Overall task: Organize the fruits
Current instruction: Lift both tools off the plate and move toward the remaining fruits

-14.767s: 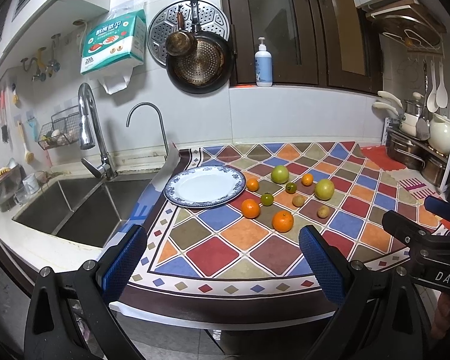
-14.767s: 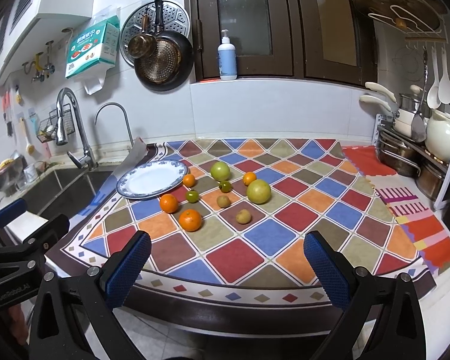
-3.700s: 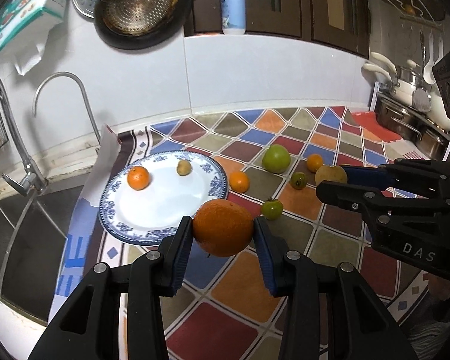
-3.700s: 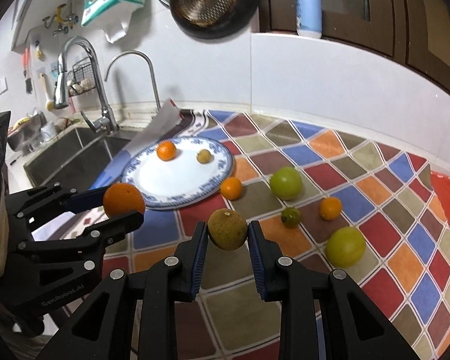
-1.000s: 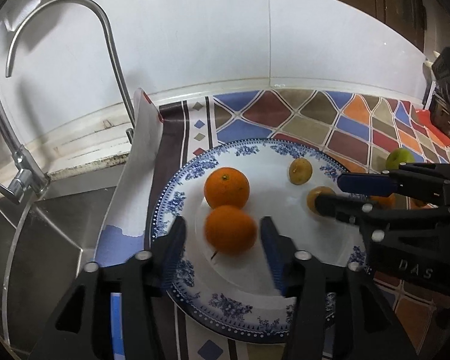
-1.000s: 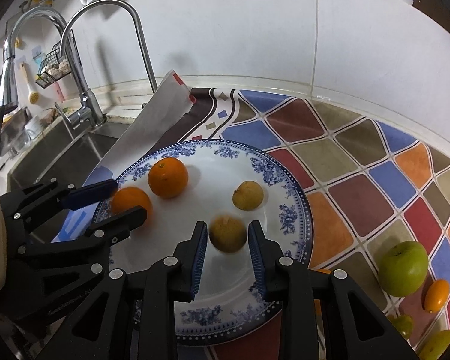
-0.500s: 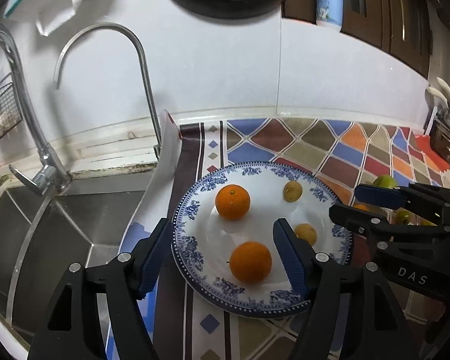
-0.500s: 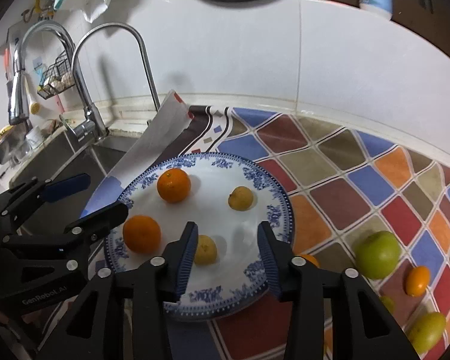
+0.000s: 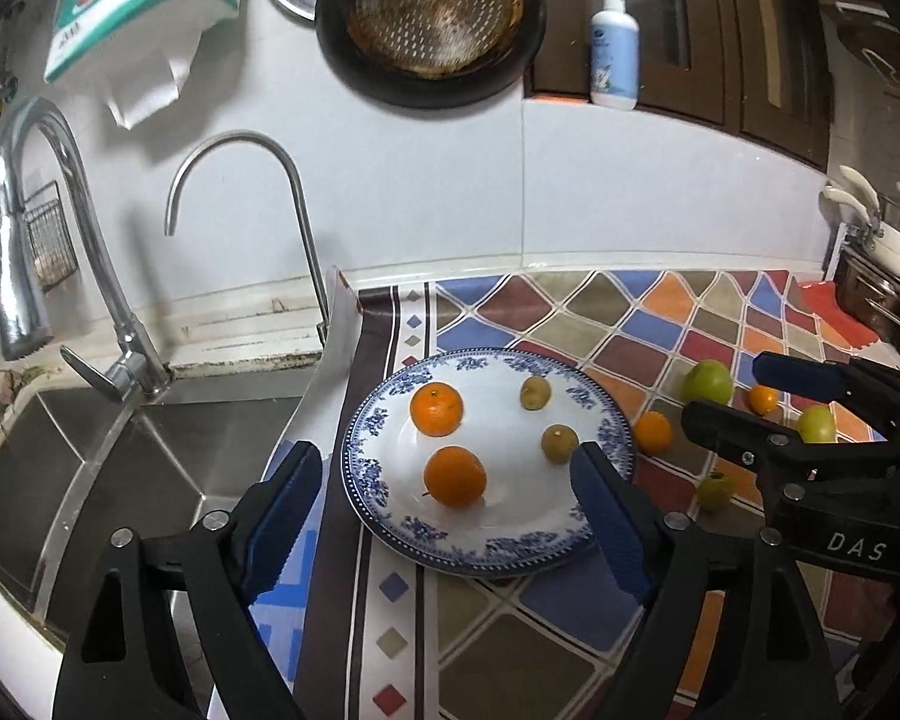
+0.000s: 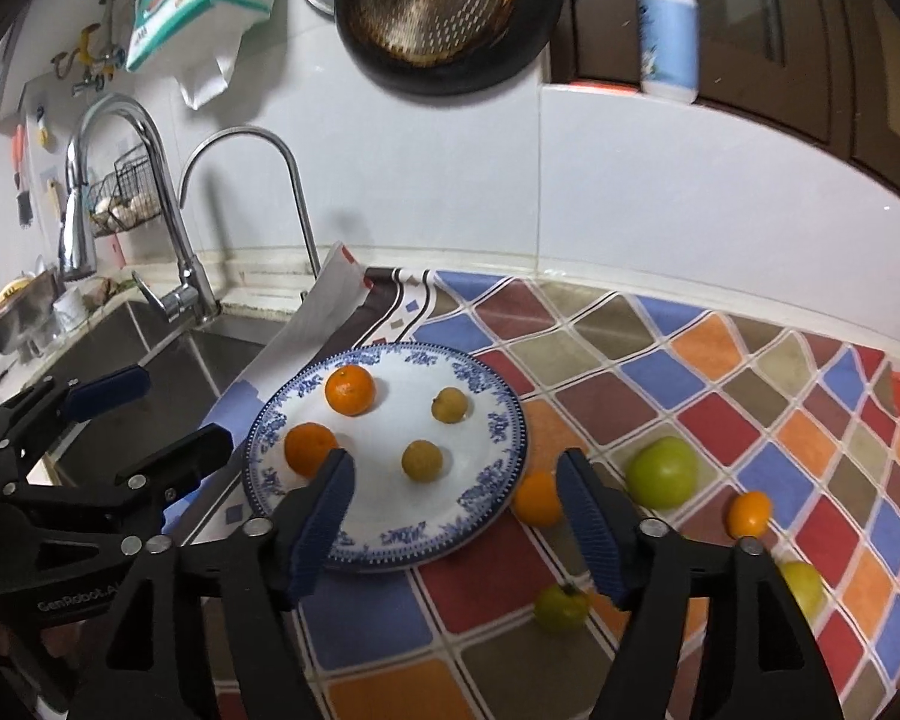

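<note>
A blue-and-white plate (image 9: 492,552) (image 10: 390,546) lies on the patterned mat by the sink. On it are two oranges (image 9: 455,475) (image 10: 350,389) and two small brownish-yellow fruits (image 9: 560,443) (image 10: 422,460). My left gripper (image 9: 444,519) is open and empty, raised over the plate's near side. My right gripper (image 10: 453,516) is open and empty, over the plate's right rim. A small orange (image 10: 537,498), a green apple (image 10: 661,471), a small green fruit (image 10: 561,609) and other small fruits lie on the mat to the right.
The steel sink (image 9: 90,450) and two faucets (image 9: 240,144) are to the left. A pan (image 9: 429,18) hangs on the wall above. A soap bottle (image 9: 614,48) stands on a ledge. Pots and utensils (image 9: 882,276) stand at far right.
Both grippers have opened wider and pulled back and up from the plate. The orange and the brownish fruit they released stay on the plate.
</note>
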